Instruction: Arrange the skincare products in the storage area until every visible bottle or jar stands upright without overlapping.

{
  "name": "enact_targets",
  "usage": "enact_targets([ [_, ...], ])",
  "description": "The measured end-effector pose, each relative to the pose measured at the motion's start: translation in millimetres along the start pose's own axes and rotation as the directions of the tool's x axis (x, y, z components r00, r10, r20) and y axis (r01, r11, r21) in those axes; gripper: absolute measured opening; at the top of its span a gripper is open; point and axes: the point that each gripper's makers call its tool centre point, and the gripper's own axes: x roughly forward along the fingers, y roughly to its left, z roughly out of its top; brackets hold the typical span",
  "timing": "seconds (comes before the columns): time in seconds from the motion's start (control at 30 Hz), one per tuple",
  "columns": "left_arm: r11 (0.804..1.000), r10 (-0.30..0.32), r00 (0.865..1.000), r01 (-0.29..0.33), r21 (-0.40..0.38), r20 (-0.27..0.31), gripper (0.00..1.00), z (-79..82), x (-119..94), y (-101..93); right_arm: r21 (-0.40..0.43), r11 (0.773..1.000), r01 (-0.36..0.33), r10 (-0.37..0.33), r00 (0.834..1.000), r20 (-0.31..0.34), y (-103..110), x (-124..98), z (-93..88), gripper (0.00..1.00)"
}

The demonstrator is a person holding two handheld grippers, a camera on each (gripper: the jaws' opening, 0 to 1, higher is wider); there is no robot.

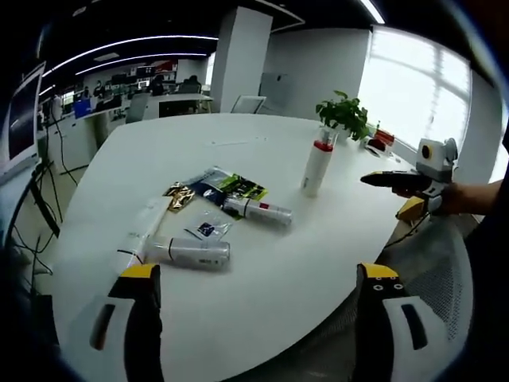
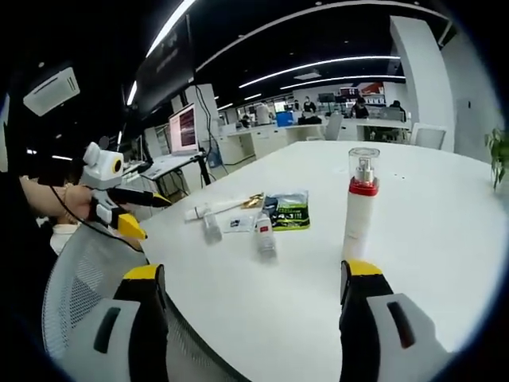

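Left gripper: your jaws are spread wide and hold nothing, hanging over the near table edge, short of the lying bottles.
Right gripper: jaws spread as well, empty; the upright bottle stands just ahead of the right jaw.
Table: white, rounded, smooth — a bottle may slide on it if you nudge it sideways.
Upright bottle: white body, red collar, clear cap; already standing, apart from the rest. Tall and narrow, so I judge it tips easily; leave it alone.
Near bottle: lies on its side closest to your left jaws, cap end pointing right. It looks like light, stiff plastic and round, so it will likely roll. Take it across the middle of the body, not by the cap.
Far bottle: also lying, its end resting at the edge of the dark sachet. Same grip, mid-body, then swing it upright on bare table.
Long tube: white, lying to the left of the near bottle — whether it is soft I cannot tell.
Small packets: a gold one and a clear one lie flat between the bottles; thin and light.
Progress: by my reckoning one stands, at least two bottles are still down.
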Motion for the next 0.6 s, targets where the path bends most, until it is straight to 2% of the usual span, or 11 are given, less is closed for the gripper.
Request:
enact_targets([
  [0.3, 0.999, 0.044, 0.999, -0.044, 0.010, -0.019, 0.93, 9.4, 9, 35.5, 0.000, 1.000, 0.004, -0.004, 1.000, -0.013, -1, 1, -1.9, 0.90],
  [0.5, 0.998, 0.059, 0.997, -0.058, 0.018, -0.050, 0.92, 7.9, 16, 63.9, 0.006, 1.000, 0.012, -0.012, 1.000, -0.020, -2, 2, -2.5, 0.90],
  [0.6, 0.998, 0.063, 0.996, -0.062, 0.018, -0.063, 0.92, 8.2, 20, 68.4, 0.010, 1.000, 0.016, -0.016, 1.000, -0.021, -5, 2, -3.0, 0.90],
])
